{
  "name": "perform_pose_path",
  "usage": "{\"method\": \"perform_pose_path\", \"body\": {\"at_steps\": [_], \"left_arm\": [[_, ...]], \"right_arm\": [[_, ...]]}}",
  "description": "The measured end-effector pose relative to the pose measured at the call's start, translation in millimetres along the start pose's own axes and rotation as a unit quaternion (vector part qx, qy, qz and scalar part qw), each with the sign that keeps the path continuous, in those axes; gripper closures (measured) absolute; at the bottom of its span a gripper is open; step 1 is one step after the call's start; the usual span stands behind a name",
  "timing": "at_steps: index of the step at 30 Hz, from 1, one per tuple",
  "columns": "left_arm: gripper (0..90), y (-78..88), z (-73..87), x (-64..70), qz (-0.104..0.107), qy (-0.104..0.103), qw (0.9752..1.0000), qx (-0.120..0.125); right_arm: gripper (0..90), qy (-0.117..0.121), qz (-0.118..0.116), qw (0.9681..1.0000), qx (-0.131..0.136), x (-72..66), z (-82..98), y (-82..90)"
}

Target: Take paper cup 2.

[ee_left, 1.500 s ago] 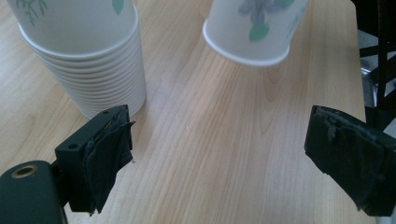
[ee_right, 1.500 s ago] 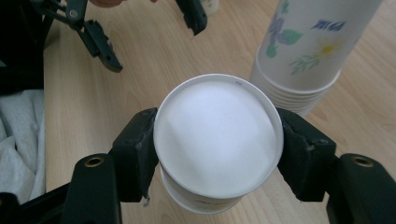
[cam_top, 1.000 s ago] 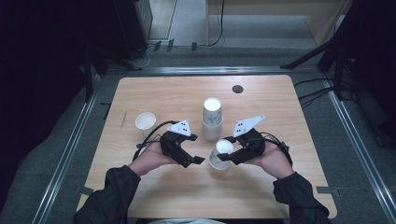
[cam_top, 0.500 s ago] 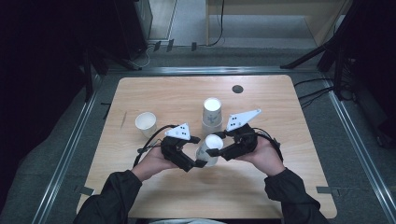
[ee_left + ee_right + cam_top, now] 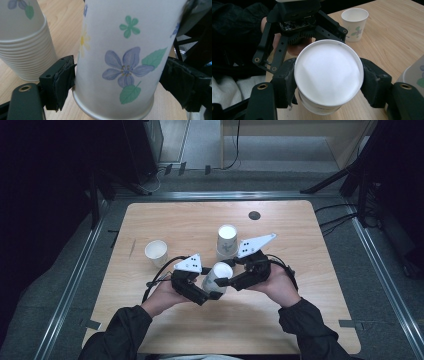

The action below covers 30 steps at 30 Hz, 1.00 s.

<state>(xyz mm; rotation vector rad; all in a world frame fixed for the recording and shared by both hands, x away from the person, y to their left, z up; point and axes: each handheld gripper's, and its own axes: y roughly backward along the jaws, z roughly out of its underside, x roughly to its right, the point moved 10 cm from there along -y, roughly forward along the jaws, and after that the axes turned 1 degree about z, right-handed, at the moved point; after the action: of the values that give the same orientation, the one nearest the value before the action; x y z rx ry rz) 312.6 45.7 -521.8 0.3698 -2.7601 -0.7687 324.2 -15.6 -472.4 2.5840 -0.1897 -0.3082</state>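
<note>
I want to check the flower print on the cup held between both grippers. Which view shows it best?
The left gripper view: the held cup shows its flowers and leaves close up. The right gripper view shows its white bottom; the high view shows it small.

Lit table, dark surroundings, soft close-ups

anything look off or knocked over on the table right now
Nothing is spilled or damaged. The one oddity: a flowered paper cup is off the table, upside down, between the left gripper and right gripper. The stack of cups and single cup stand upright.

Black fingers (image 5: 60, 85), dark sleeves (image 5: 120, 332)
</note>
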Motion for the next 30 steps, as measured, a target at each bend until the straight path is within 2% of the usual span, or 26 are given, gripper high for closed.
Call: {"method": "perform_pose_path", "body": {"at_steps": [3,4,6,8,14,17,19,23,25,27,28,29,30], "left_arm": [[17.6,2.5,-1.4,0.4,0.0,-0.006,1.0,0.006],[24.5,3.7,-2.2,0.3,-0.001,-0.008,0.9999,0.011],[25.0,4.4,-2.1,0.2,0.0,-0.009,0.9999,0.01],[27.5,5.6,-2.9,0.9,-0.008,-0.023,0.9996,0.011],[28.9,6.7,-3.8,1.9,-0.015,-0.038,0.9991,0.01],[29.2,6.0,-2.6,2.6,-0.01,-0.036,0.9993,0.004],[29.3,6.5,-1.0,3.5,0.001,-0.029,0.9995,-0.007],[29.3,10.4,-2.5,2.1,0.007,-0.024,0.9997,-0.009],[29.3,15.5,-3.0,-1.7,0.011,-0.013,0.9997,-0.015],[29.3,16.9,-2.5,-3.0,0.005,-0.012,0.9997,-0.018],[29.2,19.5,-0.2,-4.1,0.001,-0.014,0.9994,-0.032],[29.2,19.5,-0.2,-4.1,0.001,-0.014,0.9994,-0.032],[29.2,21.5,1.3,-5.0,-0.007,-0.02,0.9988,-0.044]], "right_arm": [[35.7,-0.001,-0.002,1.0,-0.003,-0.6,0.4,-1.1],[35.7,-0.006,-0.006,1.0,-0.004,-1.4,0.5,-2.0],[35.7,-0.006,-0.006,1.0,-0.003,-1.5,0.4,-2.2],[35.9,-0.004,-0.004,1.0,-0.002,-1.5,0.2,-2.1],[34.6,0.001,-0.006,1.0,0.001,-2.1,-0.2,-0.3],[33.7,0.004,-0.008,0.9999,-0.004,-2.5,0.8,-0.8],[27.1,0.002,-0.01,0.9999,-0.005,-2.3,1.3,-0.6],[25.1,0.005,-0.003,1.0,-0.003,-0.6,3.3,5.4],[25.0,0.01,0.006,0.9999,-0.01,1.1,8.6,8.8],[25.1,0.012,0.011,0.9998,-0.013,2.0,11.8,10.1],[25.4,0.015,0.02,0.9995,-0.022,2.9,19.5,11.0],[25.4,0.015,0.02,0.9995,-0.022,2.9,19.5,11.0],[25.7,0.016,0.025,0.999,-0.033,3.1,28.3,10.2]]}}
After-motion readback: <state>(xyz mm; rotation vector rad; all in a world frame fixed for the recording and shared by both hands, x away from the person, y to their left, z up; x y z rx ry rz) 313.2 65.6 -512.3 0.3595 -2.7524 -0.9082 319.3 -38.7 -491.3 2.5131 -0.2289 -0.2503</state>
